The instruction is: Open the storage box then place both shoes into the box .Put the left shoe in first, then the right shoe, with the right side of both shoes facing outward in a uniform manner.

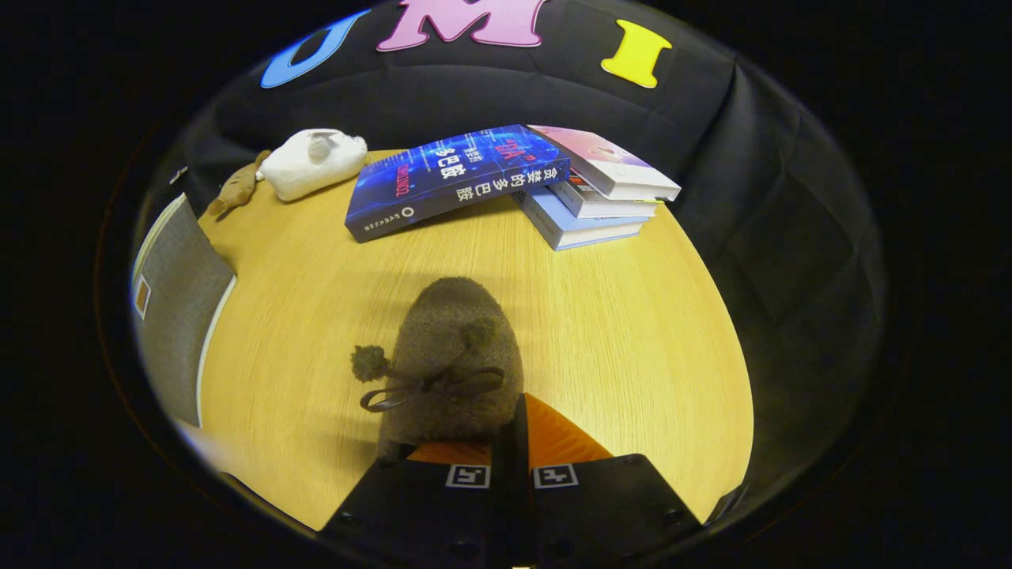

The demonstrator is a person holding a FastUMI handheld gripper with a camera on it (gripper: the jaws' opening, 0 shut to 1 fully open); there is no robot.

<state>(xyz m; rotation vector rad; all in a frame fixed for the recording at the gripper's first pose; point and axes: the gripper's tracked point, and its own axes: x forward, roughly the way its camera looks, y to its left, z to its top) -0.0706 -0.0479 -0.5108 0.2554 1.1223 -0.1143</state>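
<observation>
In the gripper view, the gripper [510, 442] is seen low in the centre with its fingers [474, 454] pressed close together, pinching the rear edge of a brown fuzzy slipper-style shoe with a dark bow and pompoms [451, 356]. The shoe is lifted just ahead of the fingers, its long axis running away from them and its rounded toe pointing toward the books. Square black-and-white marker tags are seen on the gripper body. A light wooden desk [617, 332] lies below, with wide bare room right of the shoe and between the shoe and the books. On the far side, a blue glossy book with white Chinese lettering [451, 182] leans against a stack of pale books [601, 197]. At upper left, a white plush toy [312, 162] and a small brown plush toy [237, 188] rest near the desk's edge. A grey fabric storage box [178, 300] stands at the left edge.
</observation>
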